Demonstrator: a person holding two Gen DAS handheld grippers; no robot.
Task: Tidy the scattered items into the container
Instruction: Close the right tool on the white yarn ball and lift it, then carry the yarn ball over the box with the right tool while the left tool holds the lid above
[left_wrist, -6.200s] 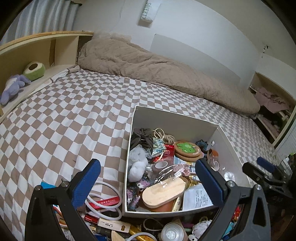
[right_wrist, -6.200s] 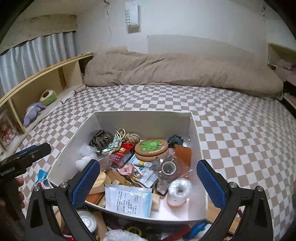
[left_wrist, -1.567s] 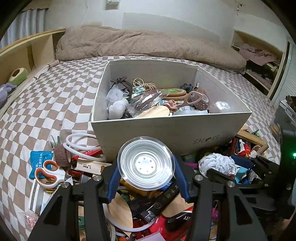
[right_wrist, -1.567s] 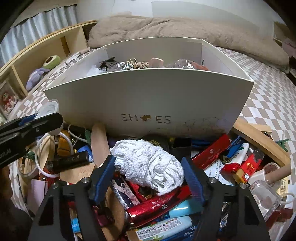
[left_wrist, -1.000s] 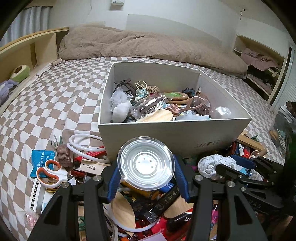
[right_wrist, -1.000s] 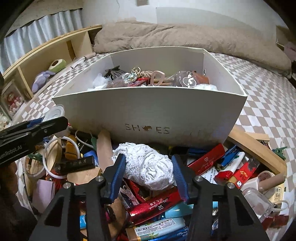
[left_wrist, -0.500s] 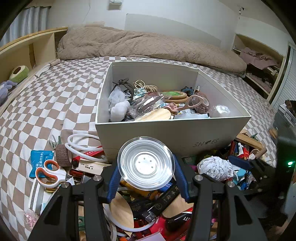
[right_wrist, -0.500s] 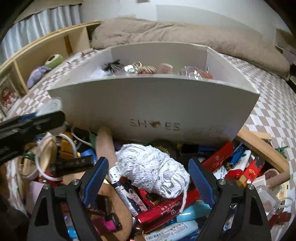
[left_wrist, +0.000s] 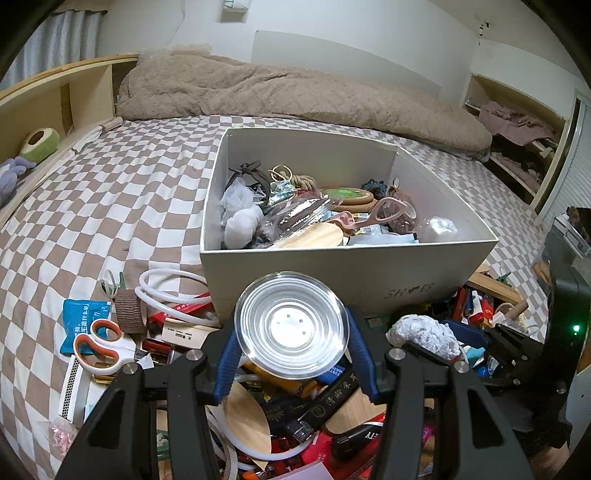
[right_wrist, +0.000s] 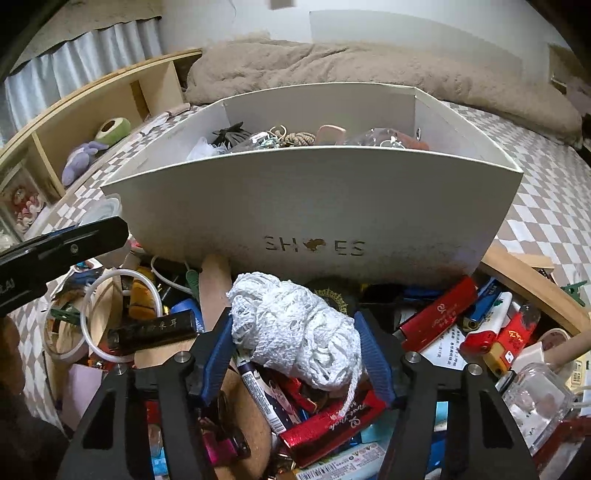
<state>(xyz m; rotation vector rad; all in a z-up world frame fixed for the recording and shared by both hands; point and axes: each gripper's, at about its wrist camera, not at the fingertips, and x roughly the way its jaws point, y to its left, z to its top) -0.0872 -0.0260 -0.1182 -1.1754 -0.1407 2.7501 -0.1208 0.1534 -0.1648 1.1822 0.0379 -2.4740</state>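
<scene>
Both grippers loaded beside the shoe box (left_wrist: 332, 273)

The left gripper (left_wrist: 291, 363) grips a clear round lid (left_wrist: 291, 330) just before the box's front wall. The right gripper (right_wrist: 293, 354) has its jaws closing around a white yarn ball (right_wrist: 295, 328) in the clutter there. The next move, I judge: lift both over the wall.

Right gripper (right_wrist: 291, 354) narrowed from the wide spread of half a second ago, jaws closing around the white yarn ball (right_wrist: 295, 328), blue pads apparently just meeting its sides, and dropped from above the white box (right_wrist: 317, 206) to the clutter at its front wall
</scene>
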